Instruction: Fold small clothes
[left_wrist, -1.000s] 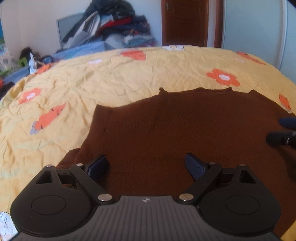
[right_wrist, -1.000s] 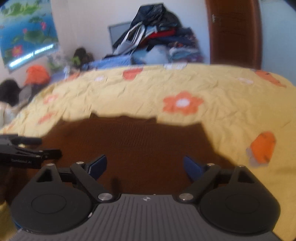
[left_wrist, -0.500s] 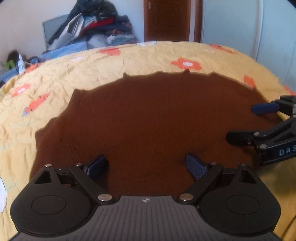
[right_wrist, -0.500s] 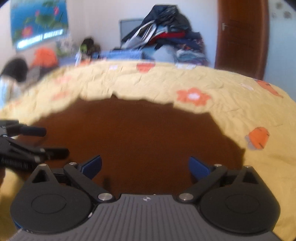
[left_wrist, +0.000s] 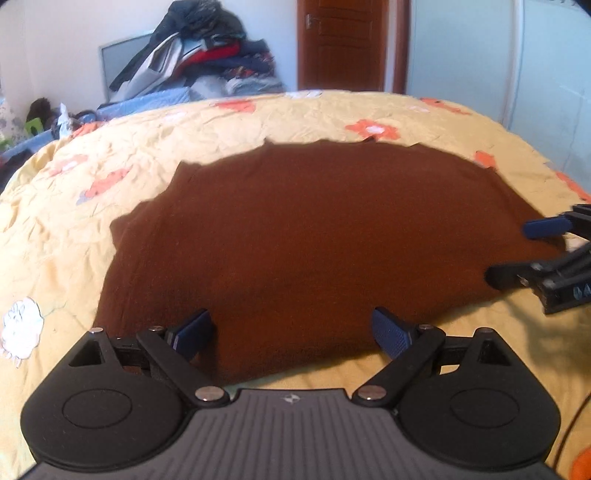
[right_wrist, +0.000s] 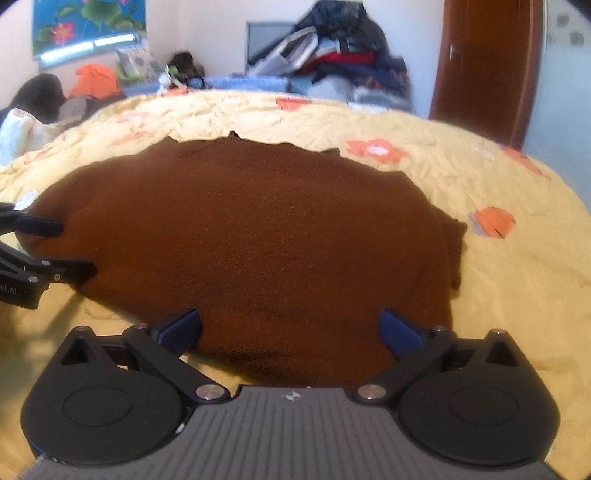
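sweater: brown knit sweater (left_wrist: 314, 240) lies spread flat on the yellow flowered bedspread (left_wrist: 74, 229), roughly centred between the two claws. Near hem reaches almost to both gripper bodies. Collar notches show at the far edge.
sweater, unclear: both views are soft and fisheye-bent, so the knit detail is mostly lost. Can't tell front from back. Sleeves not clearly separable; a folded or bunched bit shows at the right edge (right_wrist: 452, 251), shape uncertain.
left gripper: left gripper (left_wrist: 293, 330) spread wide, nothing between the blue pads (left_wrist: 195, 328). Pads sit over the near hem; whether they touch the fabric I can't tell.
right gripper: right gripper (right_wrist: 290, 328) also wide apart, nothing between the pads. Same doubt about contact with the hem.
cross views: each claw pokes into the other's camera at the frame edge, cut off by the border. Only two fingers and part of the linkage show. Lettering on the body is cropped and unreadable.
hands: the person's hands aren't in either view; each gripper body fills the lower frame.
bedspread: crumpled, orange flower prints, a white print near the left edge (left_wrist: 20, 326) partly cut off.
background: clothes pile (left_wrist: 207, 62) heaped behind the bed, individual items not separable. Brown door (left_wrist: 341, 44) beyond it. Poster (right_wrist: 86, 27) on the wall, top cropped. Small clutter left of the pile is too blurred to name.
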